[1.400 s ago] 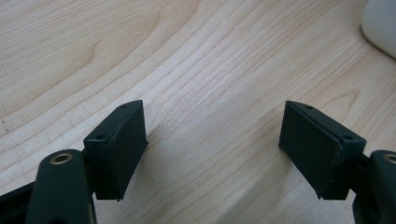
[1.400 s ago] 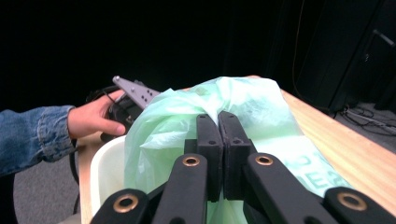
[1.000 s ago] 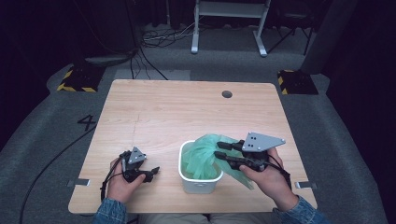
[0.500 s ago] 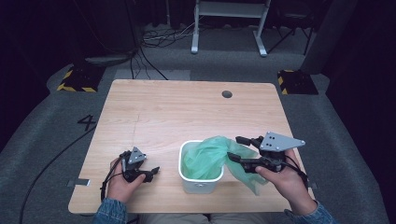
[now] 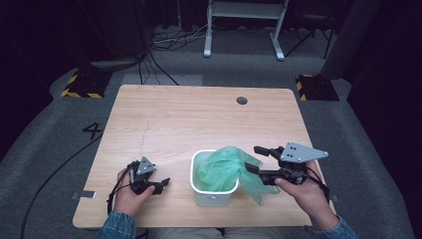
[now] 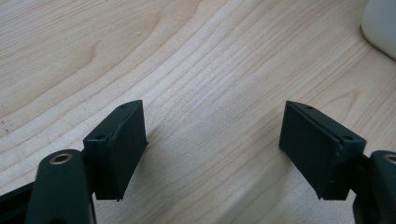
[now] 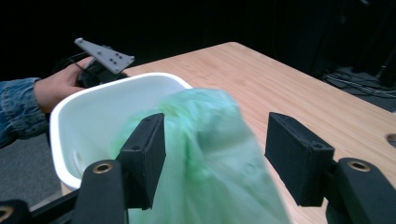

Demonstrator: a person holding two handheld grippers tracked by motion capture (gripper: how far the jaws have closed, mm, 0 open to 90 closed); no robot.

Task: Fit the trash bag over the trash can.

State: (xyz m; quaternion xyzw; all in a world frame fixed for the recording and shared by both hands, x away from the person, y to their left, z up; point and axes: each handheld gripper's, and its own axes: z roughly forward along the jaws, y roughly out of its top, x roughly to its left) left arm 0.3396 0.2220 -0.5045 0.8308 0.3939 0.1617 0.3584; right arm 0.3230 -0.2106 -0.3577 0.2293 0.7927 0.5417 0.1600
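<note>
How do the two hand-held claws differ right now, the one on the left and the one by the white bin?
The left claw rests low on the pale wooden table, while the right claw is raised beside the small white plastic bin. The left claw's jaws gape over bare wood; the right claw's jaws have just been opening, with the thin green plastic bag between them. Both are black and open.
</note>
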